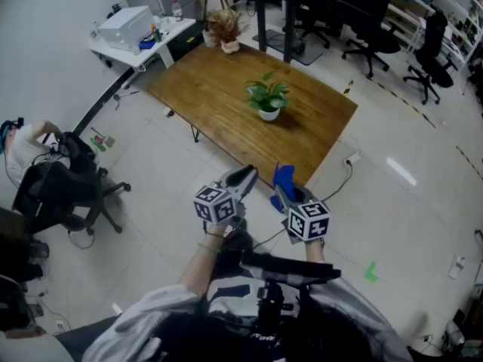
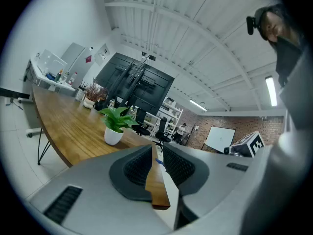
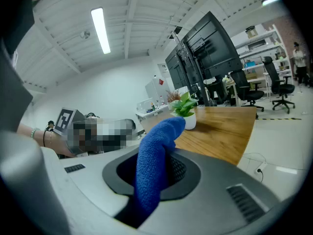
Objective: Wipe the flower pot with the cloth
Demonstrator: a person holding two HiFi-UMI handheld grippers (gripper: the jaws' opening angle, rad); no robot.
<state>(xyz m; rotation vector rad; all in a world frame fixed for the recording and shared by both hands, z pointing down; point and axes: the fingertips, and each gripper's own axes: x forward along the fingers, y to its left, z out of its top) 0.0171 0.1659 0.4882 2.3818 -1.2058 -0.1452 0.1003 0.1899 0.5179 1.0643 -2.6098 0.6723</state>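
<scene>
Two tongs up front, side by side. Left tongs (image 1: 244, 176): pads a narrow slit apart, nothing btwn them, only desk edge seen through the slit. Right tongs (image 1: 284, 194): clamped on 1 blue terry cloth (image 1: 284, 178), which sticks up past the tips & flops fwd.

1 brown wooden desk (image 1: 219, 96), rectangular, set at a slant, near corner twd the person. On it 2 plants. 1 small white flower pot w/ green leaves (image 1: 269, 113) sits abt mid-desk, well apart from every edge. 1 pale pot w/ dry brown stalks (image 1: 227, 32) is at the far corner. Both tongs well apart from the white pot; in head view their tips sit at the desk's near edge.

Room: pale tiled floor (image 1: 166, 202) runs open on L & R of the desk. 1 black office chair (image 1: 64, 191) off to the L, apart from the desk. 1 white side desk (image 1: 139, 47) beyond the far-L corner, cluttered. 1 floor socket w/ cable (image 1: 352, 159) just beside the R edge.
</scene>
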